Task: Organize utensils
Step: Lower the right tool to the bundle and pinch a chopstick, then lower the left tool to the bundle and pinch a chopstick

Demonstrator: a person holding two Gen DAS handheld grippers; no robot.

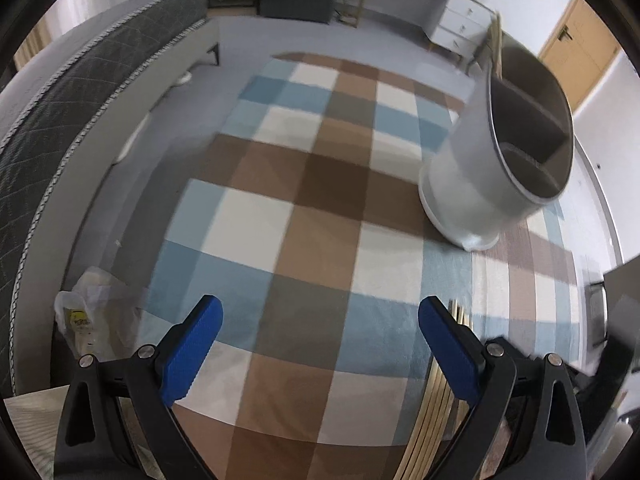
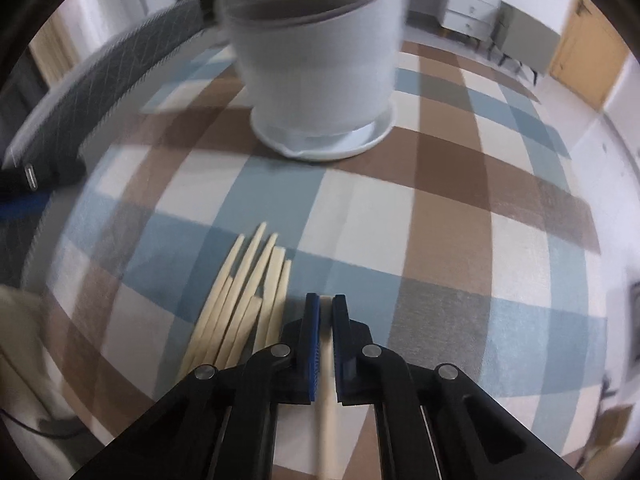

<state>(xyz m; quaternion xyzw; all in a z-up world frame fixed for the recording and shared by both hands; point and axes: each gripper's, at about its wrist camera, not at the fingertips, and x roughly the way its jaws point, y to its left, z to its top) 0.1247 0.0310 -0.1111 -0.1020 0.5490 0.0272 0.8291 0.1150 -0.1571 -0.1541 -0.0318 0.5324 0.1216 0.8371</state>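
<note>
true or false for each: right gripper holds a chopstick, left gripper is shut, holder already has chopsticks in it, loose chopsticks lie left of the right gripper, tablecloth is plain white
1. The right gripper holds a chopstick. True.
2. The left gripper is shut. False: it is open and holds nothing.
3. The holder already has chopsticks in it. False: none show in its compartments.
4. Loose chopsticks lie left of the right gripper. True.
5. The tablecloth is plain white. False: it is checked brown, blue and white.
</note>
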